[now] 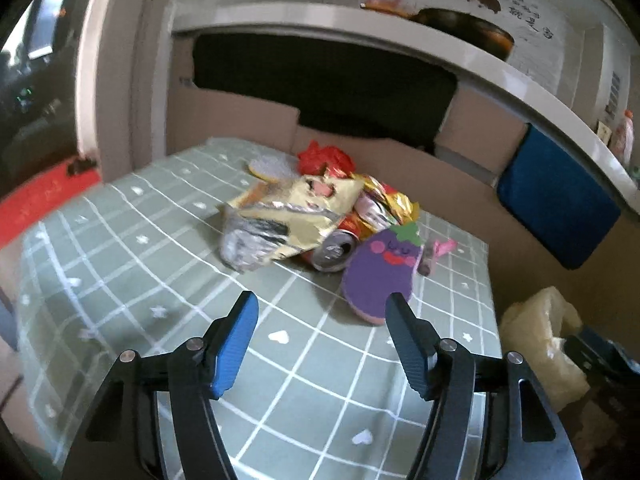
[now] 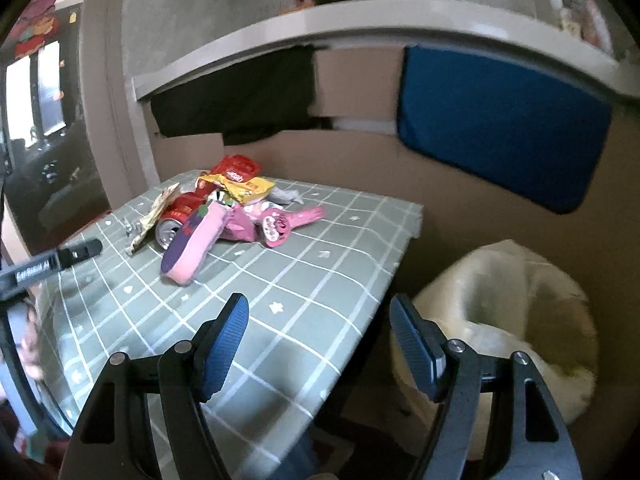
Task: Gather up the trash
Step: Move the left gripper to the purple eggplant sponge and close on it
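Note:
A pile of trash lies on the green checked tablecloth [image 1: 120,264]: a crumpled gold and silver foil bag [image 1: 288,220], a red drink can [image 1: 334,250], red and yellow wrappers [image 1: 324,158], and a purple eggplant-shaped pad [image 1: 378,276]. My left gripper [image 1: 322,314] is open and empty, just in front of the eggplant pad. My right gripper [image 2: 320,316] is open and empty, over the table's near right edge. In the right wrist view the pile shows the can [image 2: 176,220], the pad [image 2: 192,248] and pink packaging [image 2: 276,224].
A bin lined with a pale yellow bag [image 2: 504,320] stands on the floor right of the table; it also shows in the left wrist view [image 1: 540,340]. Cardboard walls [image 1: 448,184] and a blue cushion [image 2: 500,124] stand behind. A white shelf [image 1: 360,24] runs overhead.

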`<action>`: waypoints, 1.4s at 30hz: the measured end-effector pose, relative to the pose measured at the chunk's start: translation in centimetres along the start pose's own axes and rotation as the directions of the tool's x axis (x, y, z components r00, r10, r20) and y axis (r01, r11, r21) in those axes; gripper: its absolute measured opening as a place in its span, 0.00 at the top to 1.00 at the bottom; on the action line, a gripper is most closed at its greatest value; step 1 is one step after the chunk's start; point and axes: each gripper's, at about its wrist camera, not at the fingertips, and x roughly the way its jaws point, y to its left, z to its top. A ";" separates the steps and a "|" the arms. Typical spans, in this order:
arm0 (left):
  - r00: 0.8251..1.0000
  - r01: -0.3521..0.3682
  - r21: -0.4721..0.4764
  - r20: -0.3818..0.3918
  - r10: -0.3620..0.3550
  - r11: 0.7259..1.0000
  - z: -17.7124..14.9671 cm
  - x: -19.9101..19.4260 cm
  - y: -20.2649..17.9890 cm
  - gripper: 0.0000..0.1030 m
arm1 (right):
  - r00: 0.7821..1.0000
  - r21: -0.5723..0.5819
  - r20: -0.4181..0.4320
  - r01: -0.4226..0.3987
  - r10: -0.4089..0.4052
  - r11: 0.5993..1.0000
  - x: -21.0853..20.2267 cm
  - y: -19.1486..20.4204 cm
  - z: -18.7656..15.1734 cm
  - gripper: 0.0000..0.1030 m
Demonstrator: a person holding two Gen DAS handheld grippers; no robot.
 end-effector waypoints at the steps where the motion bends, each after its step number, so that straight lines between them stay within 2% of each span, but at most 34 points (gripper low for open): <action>1: 1.000 0.022 0.005 -0.009 -0.022 1.000 0.1 0.5 -0.1 0.36 | 1.000 0.016 -0.001 -0.012 0.012 1.000 0.8 -0.1 0.4 0.31; 3: 0.995 0.090 0.023 -0.034 -0.089 0.996 0.5 1.8 -0.7 0.36 | 1.000 0.033 0.001 -0.015 0.015 0.999 1.9 -0.2 0.9 0.31; 5: 0.982 0.173 0.025 -0.076 -0.170 0.985 1.2 3.7 -1.1 0.36 | 1.000 0.036 -0.007 -0.015 0.015 0.999 3.2 -0.2 1.3 0.31; 7: 0.974 0.206 0.014 -0.105 -0.203 0.978 1.8 5.5 -1.5 0.36 | 1.000 0.030 -0.018 -0.009 0.010 1.000 4.1 -0.4 1.6 0.31; 10: 0.968 0.199 -0.005 -0.154 -0.197 0.980 2.6 8.6 -1.6 0.36 | 0.999 0.015 -0.032 0.010 -0.009 1.000 5.2 -0.9 1.6 0.31; 15: 0.946 0.209 -0.022 -0.248 -0.207 0.978 1.9 12.5 -2.0 0.36 | 0.998 0.038 -0.063 0.019 -0.016 0.999 6.5 -2.4 1.3 0.31; 19: 0.949 0.203 -0.061 -0.235 -0.211 0.977 1.8 12.9 -2.0 0.35 | 0.997 0.063 -0.081 0.004 0.001 0.998 7.4 -3.1 0.9 0.31; 22: 0.943 0.212 -0.112 -0.238 -0.233 0.971 1.7 12.9 -1.7 0.36 | 0.995 0.066 -0.095 -0.005 0.011 0.998 8.1 -3.2 0.6 0.31; 24: 0.936 0.226 -0.124 -0.247 -0.251 0.966 1.7 12.9 -1.6 0.37 | 0.995 0.065 -0.103 -0.010 0.017 0.998 8.2 -3.0 0.4 0.31; 27: 0.911 0.268 -0.187 -0.271 -0.312 0.945 1.6 13.4 -1.3 0.38 | 0.993 0.054 -0.117 -0.011 0.018 0.998 8.5 -2.7 0.1 0.31; 31: 0.911 0.242 -0.247 -0.275 -0.308 0.938 1.9 14.4 -1.0 0.34 | 0.991 0.036 -0.129 -0.018 0.022 0.999 8.6 -2.0 0.1 0.31; 33: 0.913 0.237 -0.233 -0.277 -0.298 0.943 2.1 14.3 -1.4 0.35 | 0.993 0.029 -0.119 -0.016 0.019 0.999 8.2 -1.7 0.3 0.31; 34: 0.915 0.236 -0.215 -0.279 -0.291 0.948 2.1 14.1 -1.6 0.36 | 0.994 0.025 -0.112 -0.009 0.012 1.000 7.9 -1.7 0.3 0.31; 35: 0.920 0.232 -0.193 -0.276 -0.279 0.953 2.2 13.6 -1.8 0.54 | 0.994 0.022 -0.109 -0.004 0.006 1.000 7.7 -1.6 0.4 0.31; 36: 0.930 0.220 -0.163 -0.264 -0.258 0.962 2.3 13.0 -2.0 0.57 | 0.994 0.020 -0.109 -0.003 0.005 1.000 7.5 -1.6 0.4 0.31; 38: 0.943 0.210 -0.130 -0.235 -0.235 0.969 2.7 11.7 -2.2 0.77 | 0.994 0.005 -0.108 -0.005 0.006 1.000 7.0 -1.4 0.6 0.31; 40: 0.957 0.183 -0.099 -0.208 -0.200 0.978 2.6 10.4 -2.2 0.86 | 0.994 -0.014 -0.105 -0.003 0.001 1.000 6.6 -1.0 0.8 0.31; 42: 0.965 0.168 -0.074 -0.190 -0.179 0.983 2.3 9.3 -1.9 0.86 | 0.995 -0.032 -0.099 -0.002 -0.001 0.999 6.2 -0.5 1.0 0.31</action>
